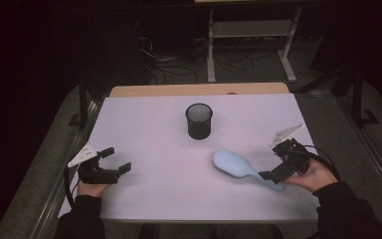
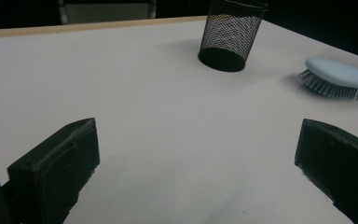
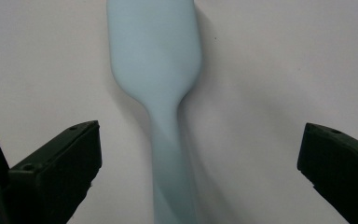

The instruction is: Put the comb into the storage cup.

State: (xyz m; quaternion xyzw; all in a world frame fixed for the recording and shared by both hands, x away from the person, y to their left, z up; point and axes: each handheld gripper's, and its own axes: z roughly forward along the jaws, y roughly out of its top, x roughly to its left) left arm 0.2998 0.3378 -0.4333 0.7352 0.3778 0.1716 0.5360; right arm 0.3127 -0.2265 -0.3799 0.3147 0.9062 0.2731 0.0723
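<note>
While both tools sit low at the near edge, the white counter (image 1: 154,189) carries everything. Black mesh cup (image 1: 199,121) stands upright mid-counter toward the far side, well apart from both tools. Light blue hairbrush (image 1: 238,167) lies bristles-down on the counter, near right, handle pointing at the right tool (image 1: 274,175). Right tool: released, jaws spread wide either side of the handle, pads not touching it. Left tool (image 1: 114,160): also spread wide, nothing between its jaws, resting near the left edge, well apart from the brush.
</note>
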